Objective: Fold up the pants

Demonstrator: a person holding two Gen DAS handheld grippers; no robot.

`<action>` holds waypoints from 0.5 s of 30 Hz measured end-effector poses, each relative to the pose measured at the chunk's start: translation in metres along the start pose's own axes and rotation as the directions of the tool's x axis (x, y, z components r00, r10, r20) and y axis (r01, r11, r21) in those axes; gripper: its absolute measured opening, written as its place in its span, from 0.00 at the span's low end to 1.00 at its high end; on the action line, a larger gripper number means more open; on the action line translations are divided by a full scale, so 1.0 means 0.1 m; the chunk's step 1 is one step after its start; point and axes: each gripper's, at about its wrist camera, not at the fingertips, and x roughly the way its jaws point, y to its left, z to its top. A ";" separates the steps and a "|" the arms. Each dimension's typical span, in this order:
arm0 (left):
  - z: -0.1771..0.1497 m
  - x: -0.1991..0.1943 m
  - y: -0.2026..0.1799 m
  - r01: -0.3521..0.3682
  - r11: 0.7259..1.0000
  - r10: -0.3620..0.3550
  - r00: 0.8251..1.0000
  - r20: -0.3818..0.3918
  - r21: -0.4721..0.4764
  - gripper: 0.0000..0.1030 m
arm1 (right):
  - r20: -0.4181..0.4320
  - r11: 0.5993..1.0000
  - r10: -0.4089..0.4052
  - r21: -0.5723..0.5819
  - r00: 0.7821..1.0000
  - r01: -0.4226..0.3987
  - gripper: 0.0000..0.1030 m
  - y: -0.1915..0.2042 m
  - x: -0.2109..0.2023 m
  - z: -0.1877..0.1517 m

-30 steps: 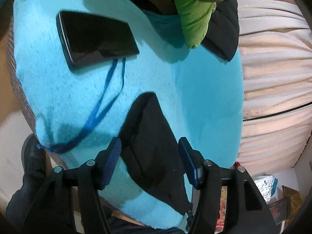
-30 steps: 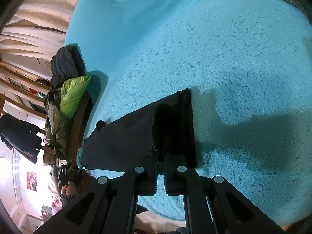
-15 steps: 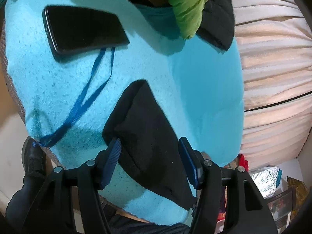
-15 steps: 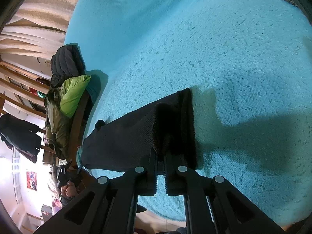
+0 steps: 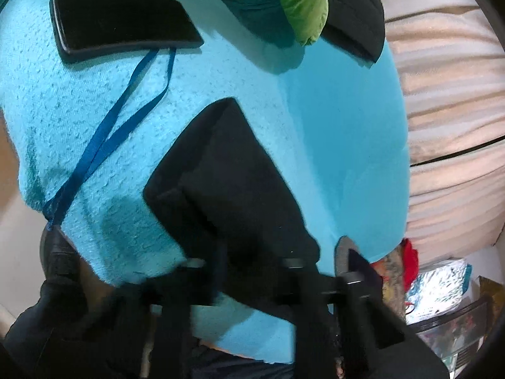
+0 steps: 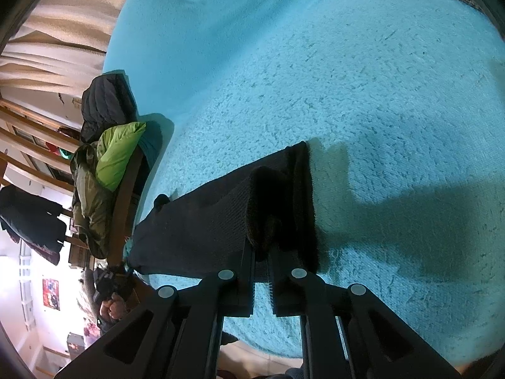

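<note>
Black pants (image 5: 227, 183) lie folded on a turquoise fleece blanket (image 5: 94, 110). In the left wrist view my left gripper (image 5: 249, 262) is blurred by motion over the near end of the pants; its fingers look drawn close together with dark cloth between them. In the right wrist view the pants (image 6: 202, 224) stretch leftward across the blanket (image 6: 347, 79). My right gripper (image 6: 261, 252) is shut on a raised fold of the pants near their right edge.
A black phone (image 5: 123, 22) with a blue lanyard (image 5: 104, 145) lies on the blanket at the far left. Green and black jackets (image 5: 315, 0) hang over a chair at the far edge, also in the right wrist view (image 6: 110, 158). Beige curtain (image 5: 448, 110) at right.
My left gripper has closed from wide open onto the near end of the pants while moving, and its view is now blurred. My right gripper holds the same fold, unmoved.
</note>
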 end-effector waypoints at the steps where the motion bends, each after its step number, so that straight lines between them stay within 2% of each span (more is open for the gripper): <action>1: -0.02 0.00 -0.01 -0.013 1.000 0.013 1.000 0.005 0.008 0.04 | 0.000 1.000 0.000 0.001 1.000 0.000 0.08 -0.01 0.01 0.00; 6: -0.08 -0.15 -0.05 0.023 0.998 -0.025 0.999 0.033 0.060 0.04 | 0.039 1.000 -0.004 0.019 0.999 0.004 0.03 -0.03 -0.05 0.02; 15: -0.07 -0.04 0.05 -0.047 0.999 0.046 0.999 0.007 0.028 0.04 | 0.013 0.999 -0.023 0.028 1.000 0.022 0.03 -0.05 -0.01 0.02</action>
